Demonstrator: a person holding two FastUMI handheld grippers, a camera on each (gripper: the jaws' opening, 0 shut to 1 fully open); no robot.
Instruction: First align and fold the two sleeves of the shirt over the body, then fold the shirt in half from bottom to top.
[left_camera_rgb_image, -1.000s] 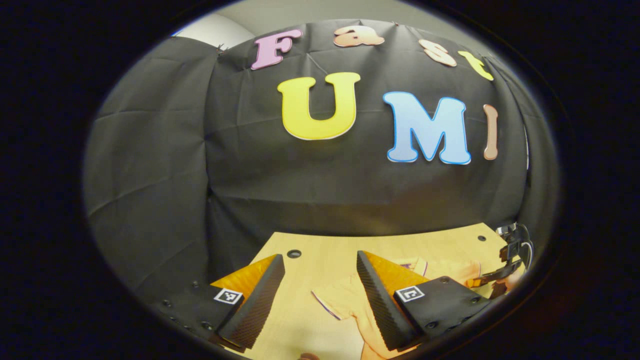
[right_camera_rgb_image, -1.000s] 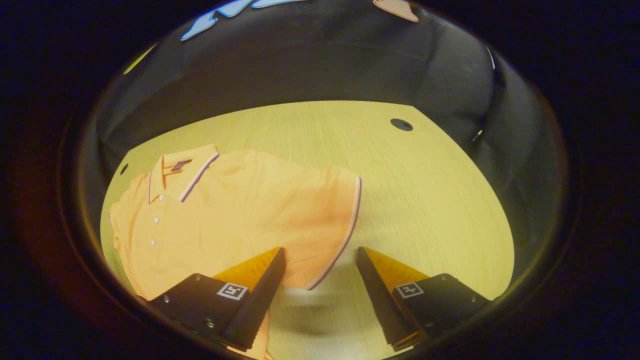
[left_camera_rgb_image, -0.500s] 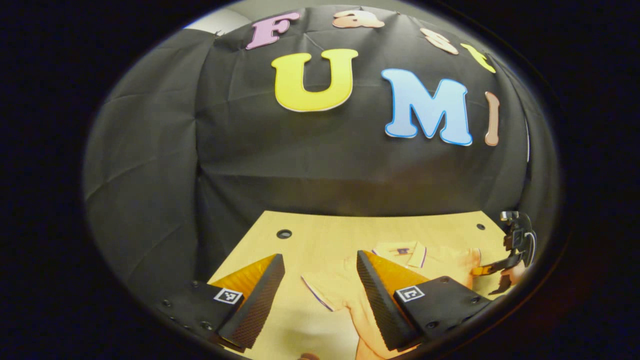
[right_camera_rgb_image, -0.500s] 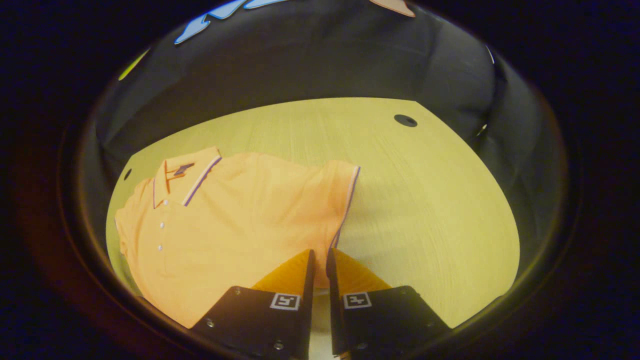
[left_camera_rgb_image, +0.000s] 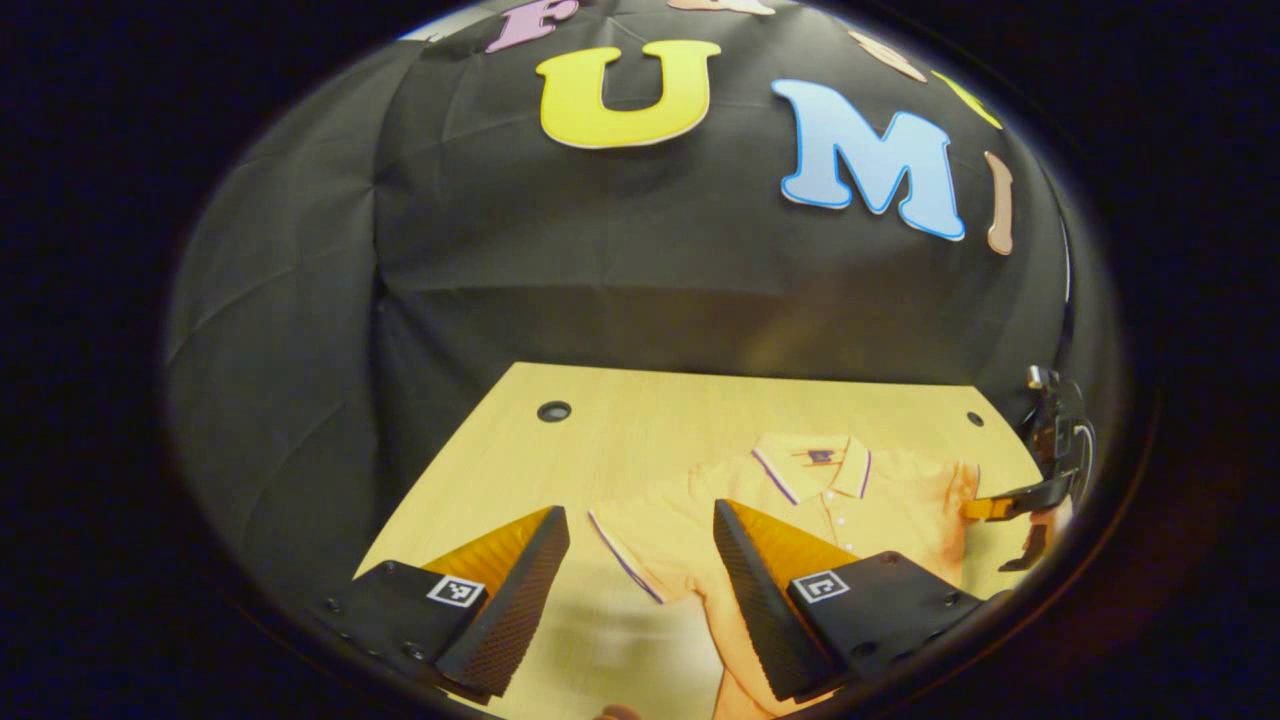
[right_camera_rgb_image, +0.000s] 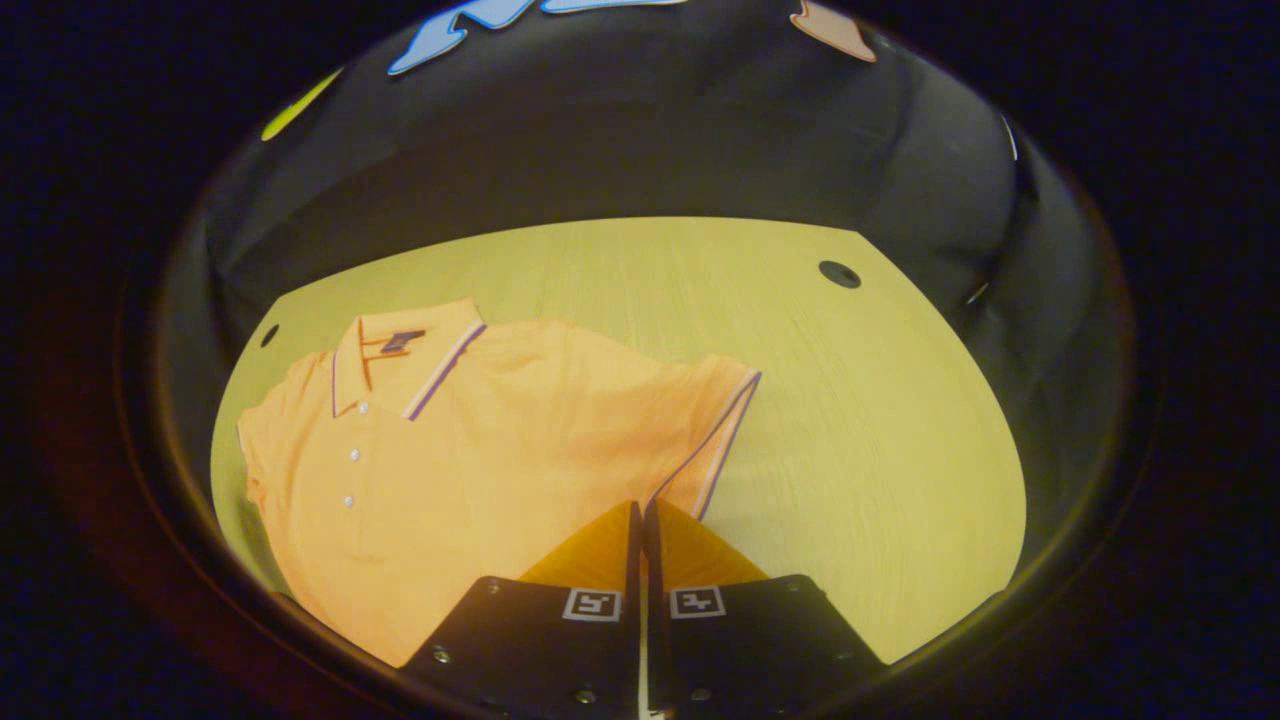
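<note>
A pale wooden table (right_camera_rgb_image: 860, 420) with round holes (left_camera_rgb_image: 553, 411) was backed by creased black cloth walls (left_camera_rgb_image: 300, 300), and a dim warm light was cast.

left gripper view faces the booth wall, right gripper view tilts down closer; both share the shirt (left_camera_rgb_image: 860, 500) (right_camera_rgb_image: 480, 440).

One shirt (right_camera_rgb_image: 480, 440) lies on one table (right_camera_rgb_image: 860, 420). The shirt has two sleeves, three buttons and one collar. The table has two holes, both beyond the shirt.
</note>
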